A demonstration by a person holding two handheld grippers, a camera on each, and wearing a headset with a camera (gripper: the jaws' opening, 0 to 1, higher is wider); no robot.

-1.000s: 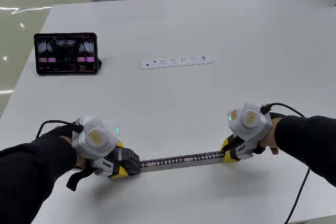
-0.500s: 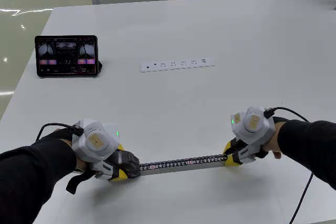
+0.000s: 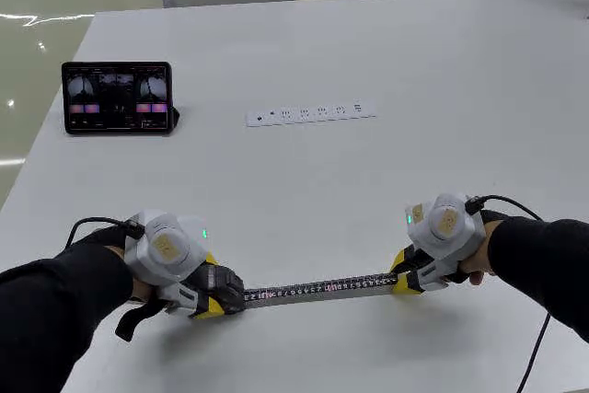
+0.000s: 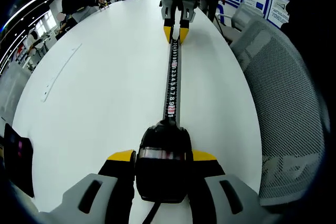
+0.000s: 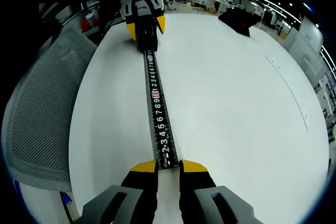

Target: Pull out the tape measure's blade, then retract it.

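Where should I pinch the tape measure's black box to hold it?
Pinch the case across its two flat sides. Come from the back, opposite the slot where the blade comes out. The flat sides give the jaws even surfaces, and coming from behind leaves the blade's path free. The left gripper holds it just so.

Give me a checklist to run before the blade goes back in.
1. Hold of the left gripper on the tape measure case: ok, shut on it.
2. Hold of the right gripper on the blade tip: ok, shut on it.
3. The blade straight, no kink between the grippers: ok.
4. The power strip and tablet away from the blade's line: ok.
5. Lock on the case released: cannot tell.
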